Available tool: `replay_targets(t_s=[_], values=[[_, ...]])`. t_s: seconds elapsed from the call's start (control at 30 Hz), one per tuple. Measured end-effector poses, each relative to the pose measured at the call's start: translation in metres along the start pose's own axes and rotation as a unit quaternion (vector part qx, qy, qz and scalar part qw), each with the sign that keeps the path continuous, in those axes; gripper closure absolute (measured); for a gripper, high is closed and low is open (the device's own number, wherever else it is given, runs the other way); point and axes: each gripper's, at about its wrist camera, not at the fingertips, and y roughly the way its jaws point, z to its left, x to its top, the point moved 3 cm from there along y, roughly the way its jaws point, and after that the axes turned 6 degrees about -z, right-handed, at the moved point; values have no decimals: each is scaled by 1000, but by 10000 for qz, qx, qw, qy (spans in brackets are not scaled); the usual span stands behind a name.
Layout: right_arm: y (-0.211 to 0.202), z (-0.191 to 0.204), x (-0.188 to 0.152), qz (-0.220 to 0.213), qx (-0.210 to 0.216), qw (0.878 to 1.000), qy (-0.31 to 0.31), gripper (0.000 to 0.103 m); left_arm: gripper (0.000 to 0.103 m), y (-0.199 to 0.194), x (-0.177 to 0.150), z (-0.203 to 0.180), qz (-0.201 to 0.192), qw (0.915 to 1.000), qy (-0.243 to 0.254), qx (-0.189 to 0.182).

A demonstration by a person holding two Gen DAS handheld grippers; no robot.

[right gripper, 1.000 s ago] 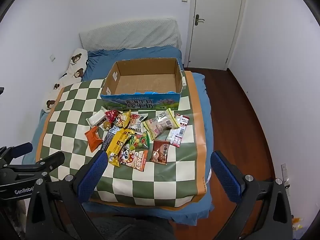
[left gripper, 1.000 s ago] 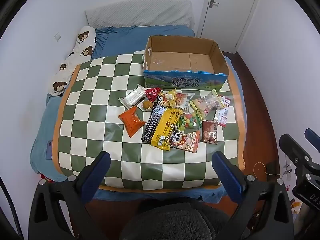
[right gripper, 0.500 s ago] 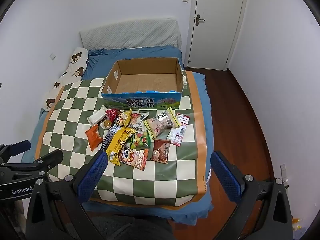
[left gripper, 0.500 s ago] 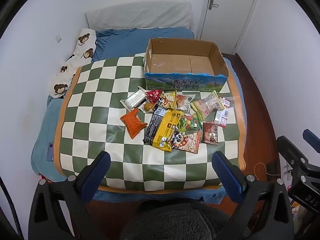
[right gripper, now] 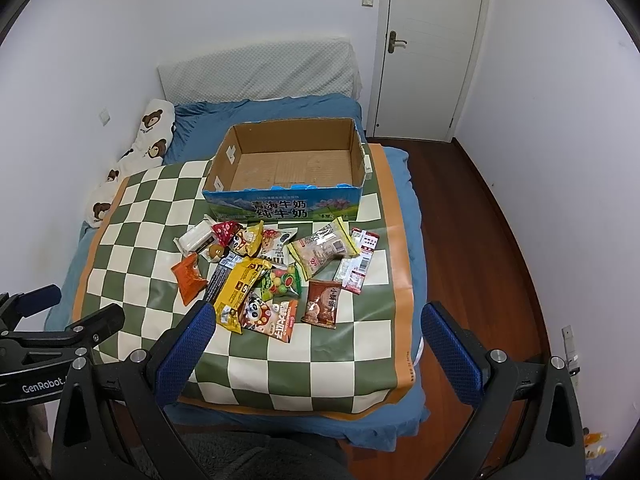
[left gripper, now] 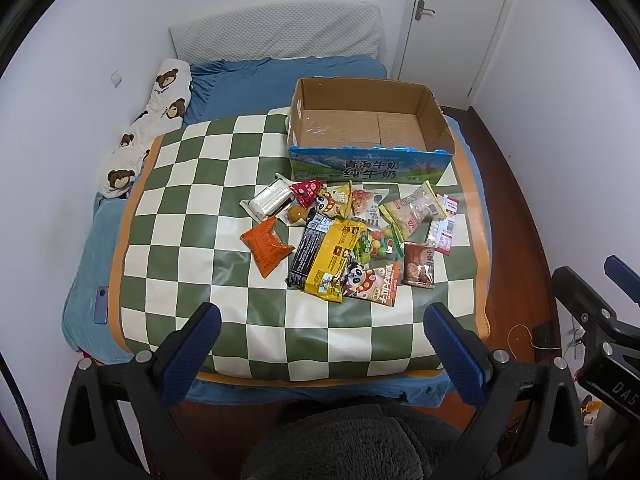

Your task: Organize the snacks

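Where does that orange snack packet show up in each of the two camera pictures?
Left wrist view: the orange packet lies left of centre, at the pile's left edge.
Right wrist view: orange packet, further left, just above the left finger.
Shared landmark: the cardboard box behind the pile.

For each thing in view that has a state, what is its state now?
cardboard box: open on top, empty
door: shut
left gripper: open, holds nothing
right gripper: open, holds nothing
snack packets: all sealed, loose in a heap on the checked mat, outside the box
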Motion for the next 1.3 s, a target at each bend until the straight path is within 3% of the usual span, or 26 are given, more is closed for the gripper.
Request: replay_targets(t_s=[1.3], values=[[-3, 0, 3, -22, 12, 10000, 29, 0, 0, -3, 0, -3, -6, 10000, -6, -42]])
